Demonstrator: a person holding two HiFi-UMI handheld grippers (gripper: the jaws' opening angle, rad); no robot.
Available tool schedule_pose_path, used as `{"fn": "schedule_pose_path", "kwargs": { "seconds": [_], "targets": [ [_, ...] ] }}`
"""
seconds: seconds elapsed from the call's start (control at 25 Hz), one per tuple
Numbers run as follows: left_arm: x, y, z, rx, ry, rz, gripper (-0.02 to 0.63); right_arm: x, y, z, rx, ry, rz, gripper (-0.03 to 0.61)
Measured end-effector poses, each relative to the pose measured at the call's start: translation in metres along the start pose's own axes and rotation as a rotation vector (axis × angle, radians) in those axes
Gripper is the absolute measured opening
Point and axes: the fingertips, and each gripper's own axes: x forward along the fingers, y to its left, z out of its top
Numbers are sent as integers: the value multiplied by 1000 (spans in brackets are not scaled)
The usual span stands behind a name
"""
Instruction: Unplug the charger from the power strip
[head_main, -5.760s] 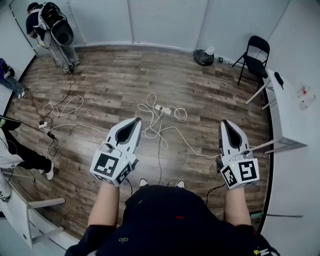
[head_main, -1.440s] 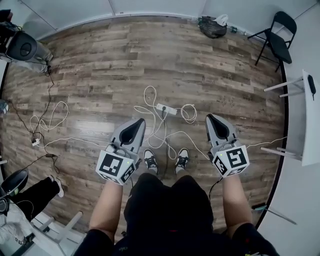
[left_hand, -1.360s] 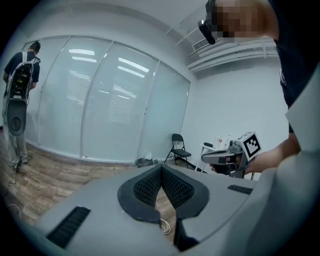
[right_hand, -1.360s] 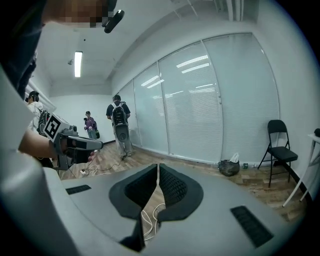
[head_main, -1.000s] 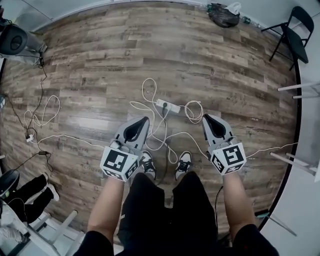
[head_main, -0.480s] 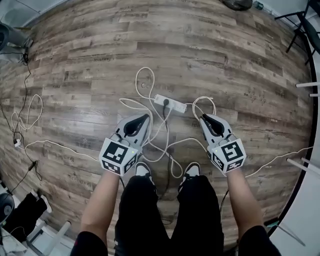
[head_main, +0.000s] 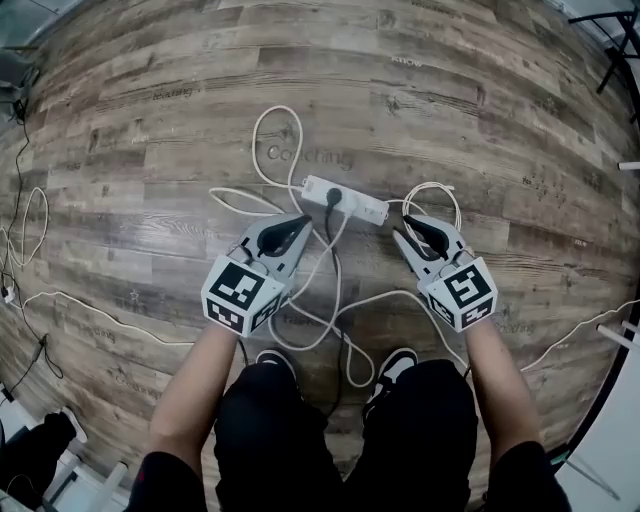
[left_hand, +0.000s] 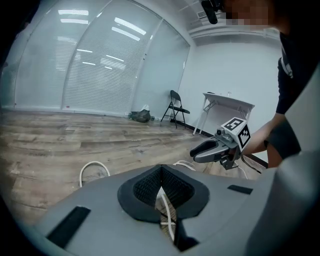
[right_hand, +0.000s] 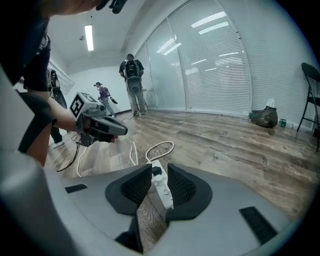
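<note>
Charger (head_main: 331, 199): black plug seated in white power strip (head_main: 360, 207) on wood floor (head_main: 150, 120) | left tool (head_main: 302, 224): jaws together, empty | right tool (head_main: 401, 231): jaws just opening, partly apart, strip ahead, ungripped

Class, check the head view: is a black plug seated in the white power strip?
Yes, a black plug sits in the white power strip, toward its left end in that view.
</note>
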Motion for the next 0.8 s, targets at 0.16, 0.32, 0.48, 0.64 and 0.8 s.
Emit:
{"fn": "schedule_pose_path", "kwargs": {
  "seconds": [0.16, 0.32, 0.48, 0.64, 0.8],
  "targets": [
    [43, 16, -39, 6, 56, -38, 20, 40, -3, -49, -43, 98, 25, 120],
    [85, 30, -66, -18, 108, -50, 20, 70, -16, -78, -100, 179, 18, 171],
    [116, 44, -79, -30, 140, -37, 20, 95, -23, -86, -164, 220, 54, 189],
    [133, 47, -88, -38, 170, -15, 20, 114, -24, -93, -183, 256, 114, 190],
    [140, 49, -92, -52, 181, -15, 20, 125, -25, -100, -210, 280, 125, 190]
  ]
}}
